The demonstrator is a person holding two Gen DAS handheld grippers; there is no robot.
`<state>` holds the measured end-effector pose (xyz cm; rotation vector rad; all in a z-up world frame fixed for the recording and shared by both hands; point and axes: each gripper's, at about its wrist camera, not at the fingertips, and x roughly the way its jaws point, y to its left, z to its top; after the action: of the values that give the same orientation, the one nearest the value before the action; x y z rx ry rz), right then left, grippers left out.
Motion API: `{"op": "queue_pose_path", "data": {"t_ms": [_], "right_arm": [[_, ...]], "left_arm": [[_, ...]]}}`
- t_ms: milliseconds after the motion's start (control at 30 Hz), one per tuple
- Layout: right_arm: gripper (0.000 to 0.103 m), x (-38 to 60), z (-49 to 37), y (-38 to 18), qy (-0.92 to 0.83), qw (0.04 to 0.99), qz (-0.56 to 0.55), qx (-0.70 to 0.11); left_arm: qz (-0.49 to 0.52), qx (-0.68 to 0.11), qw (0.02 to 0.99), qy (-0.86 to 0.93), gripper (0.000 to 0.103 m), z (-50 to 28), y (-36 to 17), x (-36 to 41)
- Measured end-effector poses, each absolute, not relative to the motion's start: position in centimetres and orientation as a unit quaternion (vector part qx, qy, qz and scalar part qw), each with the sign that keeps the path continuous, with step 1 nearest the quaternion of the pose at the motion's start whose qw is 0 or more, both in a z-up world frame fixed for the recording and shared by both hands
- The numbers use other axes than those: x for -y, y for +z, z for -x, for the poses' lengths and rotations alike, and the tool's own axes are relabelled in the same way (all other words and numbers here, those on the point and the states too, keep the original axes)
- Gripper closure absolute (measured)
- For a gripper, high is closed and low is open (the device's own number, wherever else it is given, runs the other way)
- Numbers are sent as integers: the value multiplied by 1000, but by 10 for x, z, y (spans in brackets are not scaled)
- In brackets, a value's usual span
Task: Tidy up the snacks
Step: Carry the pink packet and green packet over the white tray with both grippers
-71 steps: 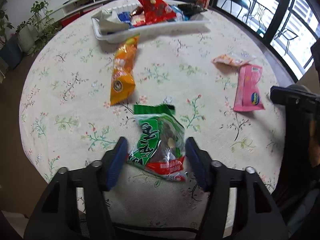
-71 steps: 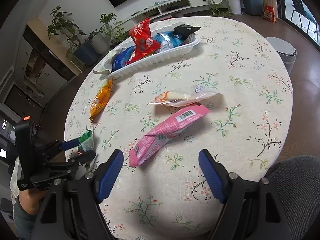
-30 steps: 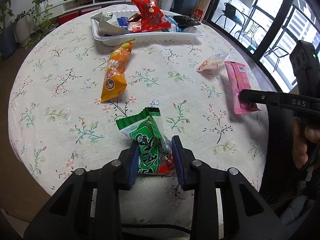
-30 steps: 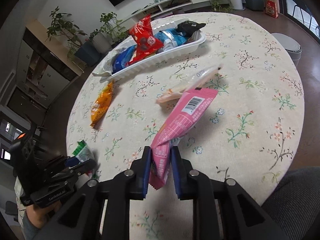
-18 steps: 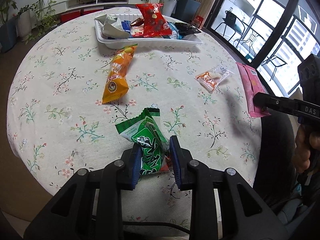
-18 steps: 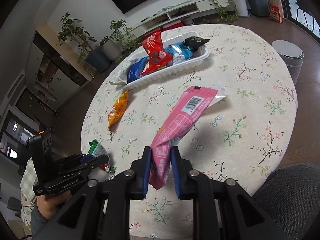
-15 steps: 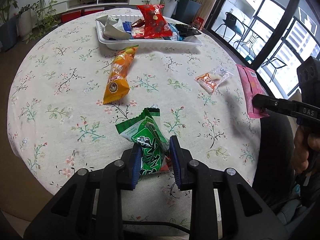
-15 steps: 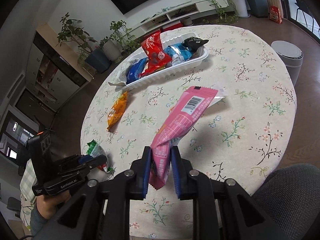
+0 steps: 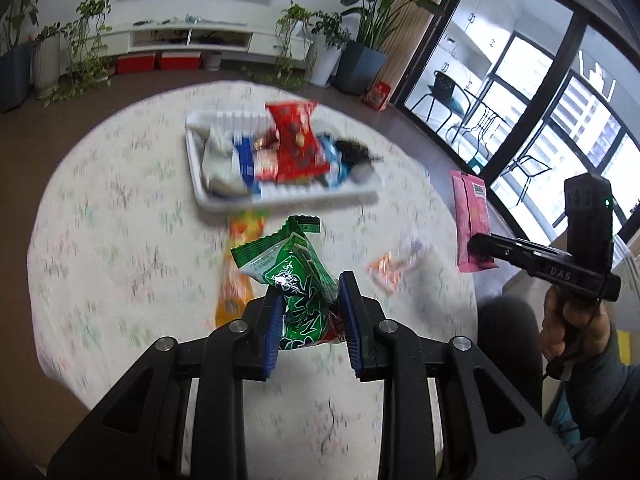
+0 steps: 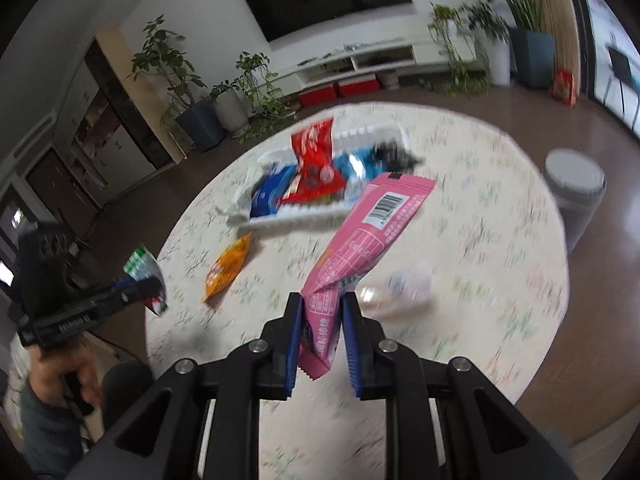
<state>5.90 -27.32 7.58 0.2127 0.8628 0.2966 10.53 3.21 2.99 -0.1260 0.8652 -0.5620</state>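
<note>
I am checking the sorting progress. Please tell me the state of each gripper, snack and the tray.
left gripper: shut on the green packet, lifted.
right gripper: shut on the pink packet, lifted.
orange packet: lying on the table.
clear packet: lying on the table.
white tray: holds several snacks.

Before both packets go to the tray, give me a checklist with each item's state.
1. Left gripper shut on the green snack packet: ok.
2. Right gripper shut on the pink snack packet: ok.
3. Both packets lifted off the table: ok.
4. Free room in the white tray: cannot tell, crowded and blurred.
5. Orange packet and clear packet lie short of the tray: ok.
</note>
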Motion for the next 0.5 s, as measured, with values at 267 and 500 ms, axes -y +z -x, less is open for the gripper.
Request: {"op": "queue_pose_path", "data": {"t_ms": [267, 500], "right_arm": [[81, 270, -141, 115, 158, 900, -22, -406], [81, 250, -227, 105, 187, 870, 37, -456]], "left_arm": [[43, -397, 877, -268, 78, -206, 76, -9], [11, -421, 876, -237, 78, -291, 72, 22]]}}
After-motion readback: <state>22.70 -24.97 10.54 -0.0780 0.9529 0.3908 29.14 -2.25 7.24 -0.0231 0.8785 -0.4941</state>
